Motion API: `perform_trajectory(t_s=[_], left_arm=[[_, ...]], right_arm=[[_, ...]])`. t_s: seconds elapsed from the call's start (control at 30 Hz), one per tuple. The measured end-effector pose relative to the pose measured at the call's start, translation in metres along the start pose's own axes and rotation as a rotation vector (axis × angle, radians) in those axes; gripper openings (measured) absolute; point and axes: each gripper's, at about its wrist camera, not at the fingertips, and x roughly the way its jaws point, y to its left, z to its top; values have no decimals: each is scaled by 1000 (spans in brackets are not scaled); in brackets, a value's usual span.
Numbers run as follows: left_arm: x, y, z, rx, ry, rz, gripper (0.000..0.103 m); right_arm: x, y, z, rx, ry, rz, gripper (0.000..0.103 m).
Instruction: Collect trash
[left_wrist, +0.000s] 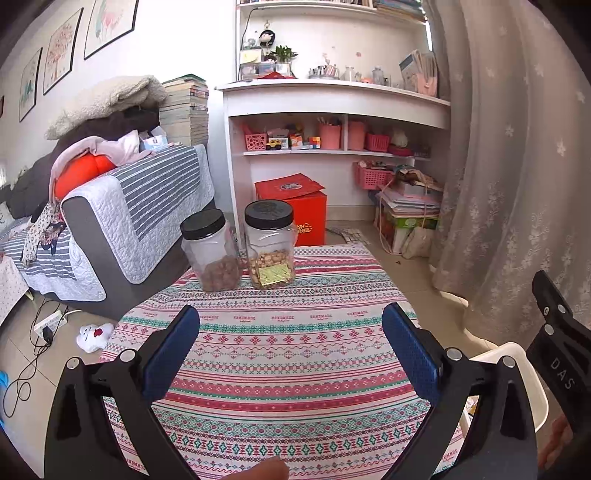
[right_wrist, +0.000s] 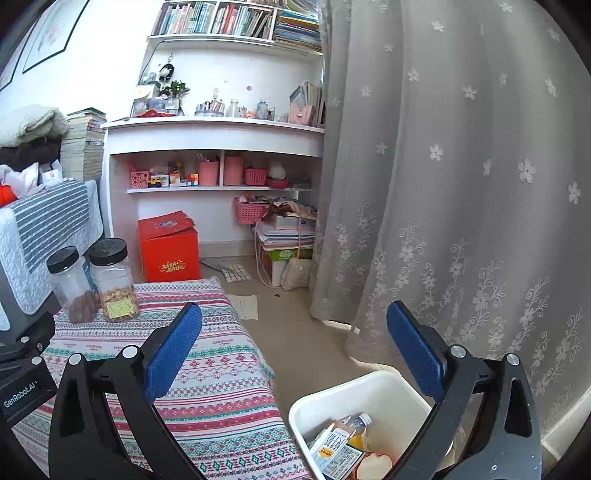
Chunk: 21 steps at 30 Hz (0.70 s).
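A white trash bin (right_wrist: 369, 387) stands on the floor beside the table, seen in the right wrist view; inside lie a drink carton (right_wrist: 334, 448), a clear plastic bottle (right_wrist: 356, 421) and a pale round scrap (right_wrist: 373, 465). My right gripper (right_wrist: 293, 336) hovers above the bin and the table's edge, open, nothing between its blue pads. My left gripper (left_wrist: 290, 341) is open over the patterned tablecloth (left_wrist: 280, 354), holding nothing. The bin's rim (left_wrist: 517, 365) shows at the lower right of the left wrist view, behind the right finger. The other gripper's black body (left_wrist: 557, 343) is at the right edge.
Two clear jars with black lids (left_wrist: 212, 251) (left_wrist: 271, 245) hold snacks at the table's far edge. A sofa (left_wrist: 110, 221) lies to the left, white shelves (left_wrist: 332, 110) and a red box (left_wrist: 295, 206) behind, a lace curtain (right_wrist: 461, 184) on the right. Papers (right_wrist: 245, 304) and cables (left_wrist: 37, 343) lie on the floor.
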Motion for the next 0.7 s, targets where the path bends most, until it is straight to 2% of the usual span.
perform_trajectory(t_s=[0.4,0.7], left_arm=[[8,49,1,-55,22,74,96],[7,68,1,-80,16,115,96]], right_arm=[[1,53,0,-48,-2,80,96],[2,66,-2,-59,6,102,96]])
